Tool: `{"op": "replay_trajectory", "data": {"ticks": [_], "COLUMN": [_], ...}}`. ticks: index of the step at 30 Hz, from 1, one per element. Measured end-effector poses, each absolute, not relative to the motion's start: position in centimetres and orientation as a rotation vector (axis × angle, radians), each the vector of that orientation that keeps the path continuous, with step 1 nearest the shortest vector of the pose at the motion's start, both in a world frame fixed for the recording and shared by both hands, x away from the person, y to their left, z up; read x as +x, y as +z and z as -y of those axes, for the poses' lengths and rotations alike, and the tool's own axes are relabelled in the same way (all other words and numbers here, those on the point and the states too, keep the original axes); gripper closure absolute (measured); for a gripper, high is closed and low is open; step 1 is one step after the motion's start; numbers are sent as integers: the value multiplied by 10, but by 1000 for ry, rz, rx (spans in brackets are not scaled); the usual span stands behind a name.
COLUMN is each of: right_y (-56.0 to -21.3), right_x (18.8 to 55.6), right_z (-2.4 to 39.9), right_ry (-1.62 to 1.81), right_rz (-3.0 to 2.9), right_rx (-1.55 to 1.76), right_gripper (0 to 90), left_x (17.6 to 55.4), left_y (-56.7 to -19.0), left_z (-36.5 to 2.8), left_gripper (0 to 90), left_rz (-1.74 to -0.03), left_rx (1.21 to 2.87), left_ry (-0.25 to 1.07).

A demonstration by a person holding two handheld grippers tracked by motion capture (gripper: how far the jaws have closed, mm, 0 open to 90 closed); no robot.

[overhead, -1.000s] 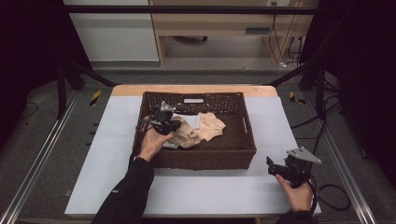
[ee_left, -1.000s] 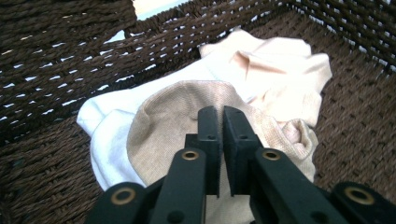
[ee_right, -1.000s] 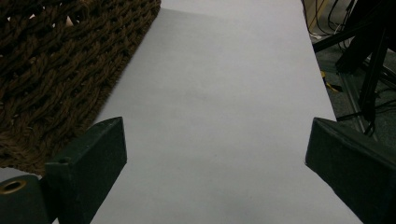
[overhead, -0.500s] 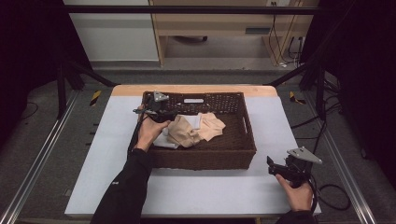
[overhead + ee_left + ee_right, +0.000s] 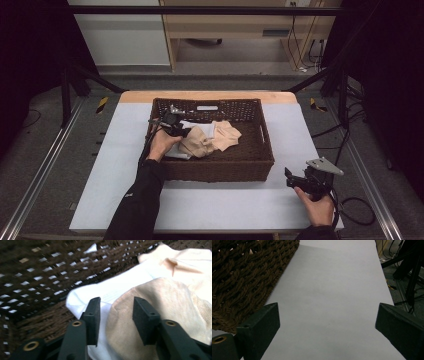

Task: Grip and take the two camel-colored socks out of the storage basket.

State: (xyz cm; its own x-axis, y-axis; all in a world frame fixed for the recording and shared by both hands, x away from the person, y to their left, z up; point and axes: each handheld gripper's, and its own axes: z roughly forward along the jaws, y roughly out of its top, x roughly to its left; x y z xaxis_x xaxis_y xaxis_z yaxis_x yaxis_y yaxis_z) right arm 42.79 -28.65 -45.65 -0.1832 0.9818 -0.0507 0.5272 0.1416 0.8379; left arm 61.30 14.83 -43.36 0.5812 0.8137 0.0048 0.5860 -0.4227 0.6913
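A dark brown woven basket stands in the middle of the table and holds a beige cloth lying over a white cloth. My left gripper is inside the basket at its left end, low over the cloths. In the left gripper view its jaws have just been closing and straddle the edge of the beige cloth. A gap remains on both sides, with the white cloth beneath. My right gripper rests open on the table by the basket's near right corner, with nothing between its jaws.
The basket's woven wall rises close behind the left gripper's jaws. A white sheet covers the table, with bare room ahead of the right gripper beside the basket's side wall. Dark frame legs and cables stand past the table's right edge.
The left gripper drew back toward the basket's far left corner, then came down again onto the cloth pile. The right hand and its gripper have not moved.
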Motion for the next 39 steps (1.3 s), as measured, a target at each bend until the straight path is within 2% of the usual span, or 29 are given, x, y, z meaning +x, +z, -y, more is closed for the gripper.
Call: {"op": "replay_trajectory", "data": {"ticks": [4,7,9,12,24,31,39], "right_y": [-456,-456,-456,-456,-455,-455,-455], "right_x": [428,428,428,427,427,426,426], "right_z": [287,287,287,288,288,288,288], "right_ry": [929,929,929,930,928,933,930], "right_rz": [-1793,-1793,-1791,-1786,-1782,-1778,-1775], "right_rx": [1449,1449,1449,1450,1451,1452,1454], "right_gripper": [59,59,59,59,60,60,60], "left_x": [613,612,611,608,593,569,540], "left_y": [-437,-437,-435,-430,-406,-371,-352], "left_z": [-146,-145,-145,-149,-160,-170,-172], "left_gripper": [660,734,829,882,893,894,894], "left_rz": [-1115,-1112,-1122,-1155,-1126,-1013,-942], "left_rx": [2176,2181,2191,2180,2071,1931,1966], "left_ry": [428,405,409,412,510,528,546]}}
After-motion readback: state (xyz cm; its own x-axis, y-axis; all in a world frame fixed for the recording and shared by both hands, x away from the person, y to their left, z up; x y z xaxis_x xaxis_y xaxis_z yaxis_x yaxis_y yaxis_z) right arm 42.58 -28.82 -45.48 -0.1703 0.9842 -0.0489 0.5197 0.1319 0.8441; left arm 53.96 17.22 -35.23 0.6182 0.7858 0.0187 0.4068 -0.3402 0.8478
